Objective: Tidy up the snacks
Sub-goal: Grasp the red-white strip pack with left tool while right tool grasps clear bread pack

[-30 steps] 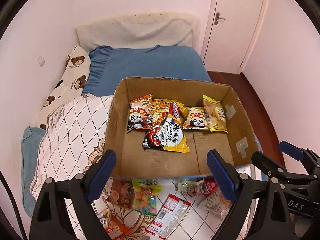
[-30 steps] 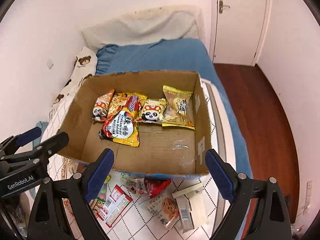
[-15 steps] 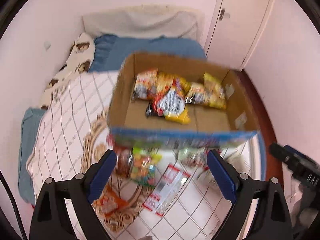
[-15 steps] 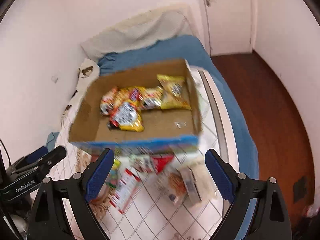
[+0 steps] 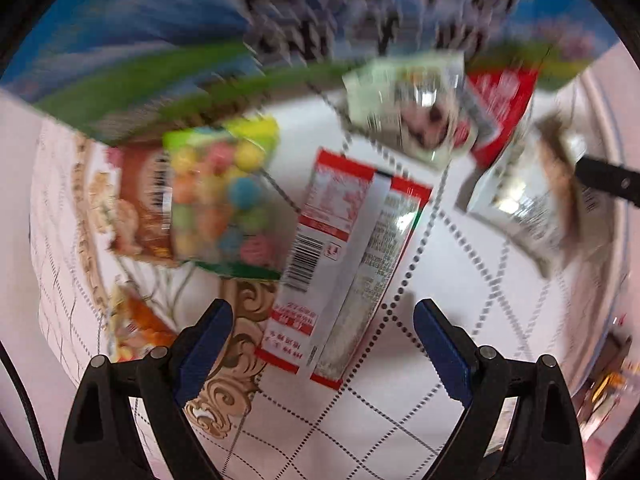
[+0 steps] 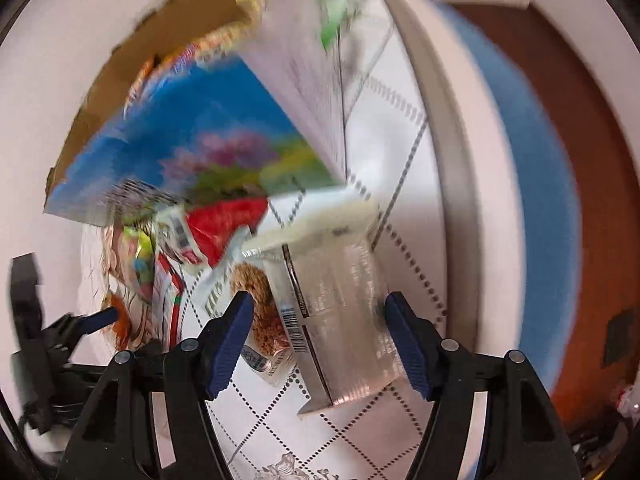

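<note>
My left gripper points straight down at the quilt, open, its blue fingers either side of a red-and-white packet that lies flat, untouched. A bag of coloured candy balls lies left of it. My right gripper hangs low over a clear-wrapped packet with a cream top. Its jaws are closing, with the packet between them and the pads not pressing on it. A cookie packet lies under the left finger. The cardboard box with a blue printed front stands just behind and holds several snack packets.
More loose packets lie on the white quilt: brown, orange, white-green, red. The bed edge with its blue sheet and the wooden floor are close on the right. Everything is motion-blurred.
Both grippers have dropped from above the box to just over the loose packets in front of it. The right jaws have narrowed; the left jaws stand as wide as before.
</note>
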Motion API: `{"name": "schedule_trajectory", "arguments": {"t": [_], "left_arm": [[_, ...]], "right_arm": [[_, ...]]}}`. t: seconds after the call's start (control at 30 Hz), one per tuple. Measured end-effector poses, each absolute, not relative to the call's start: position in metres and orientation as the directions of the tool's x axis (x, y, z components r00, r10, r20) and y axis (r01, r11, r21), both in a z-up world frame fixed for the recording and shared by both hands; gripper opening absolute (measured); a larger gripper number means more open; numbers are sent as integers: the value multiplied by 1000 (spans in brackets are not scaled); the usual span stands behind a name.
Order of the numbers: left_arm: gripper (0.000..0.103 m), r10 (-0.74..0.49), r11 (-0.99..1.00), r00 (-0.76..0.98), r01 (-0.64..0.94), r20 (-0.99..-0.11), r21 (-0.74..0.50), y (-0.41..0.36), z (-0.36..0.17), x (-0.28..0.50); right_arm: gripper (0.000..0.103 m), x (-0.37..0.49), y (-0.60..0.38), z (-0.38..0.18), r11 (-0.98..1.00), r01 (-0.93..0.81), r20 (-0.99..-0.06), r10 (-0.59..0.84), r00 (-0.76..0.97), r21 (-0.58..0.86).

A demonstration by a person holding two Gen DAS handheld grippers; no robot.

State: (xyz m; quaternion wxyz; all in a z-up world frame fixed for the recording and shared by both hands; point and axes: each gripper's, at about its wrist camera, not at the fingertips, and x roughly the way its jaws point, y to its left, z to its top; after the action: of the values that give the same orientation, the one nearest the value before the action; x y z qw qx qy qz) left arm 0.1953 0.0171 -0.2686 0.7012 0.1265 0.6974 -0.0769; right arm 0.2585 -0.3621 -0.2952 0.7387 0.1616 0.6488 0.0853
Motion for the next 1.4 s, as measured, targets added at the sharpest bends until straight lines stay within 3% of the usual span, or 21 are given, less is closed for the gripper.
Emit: {"name": "schedule_trajectory", "arguments": {"t": [0.2,0.27,0.33,0.57,0.93,1.07,1.2,1.4], "left_arm": [[90,3,964,-10,266,-1000,1,20,-281,205],[63,-33,970,-20,242,-999,-37,23,-280,207],[59,-55,978,-34,200,-998,-61,26,-277,207],[60,-223,974,-167,7,-960,-227,44,-292,168],[62,-137,934,-131,312,-982,-172,5,-290,151],[54,-178,968,-136,153,-975,-198,16,-286,159],[54,-270,963,-131,-46,-954,-266,49,-292,159],[59,-217,964,-145,122,-965,-235,23,-294,151]], "right_arm": [[60,249,-358,-296,945,60,-941,313,129,322],[60,243,-355,-297,949,70,-947,299,116,308],[60,232,-352,-298,952,68,-951,291,108,299],[60,168,-326,-309,959,59,-960,278,15,279],[65,148,-307,-319,972,40,-972,231,46,233],[62,145,-294,-323,982,38,-981,184,66,187],[62,139,-298,-319,947,151,-958,272,89,283],[63,138,-290,-321,946,163,-959,269,86,280]]}}
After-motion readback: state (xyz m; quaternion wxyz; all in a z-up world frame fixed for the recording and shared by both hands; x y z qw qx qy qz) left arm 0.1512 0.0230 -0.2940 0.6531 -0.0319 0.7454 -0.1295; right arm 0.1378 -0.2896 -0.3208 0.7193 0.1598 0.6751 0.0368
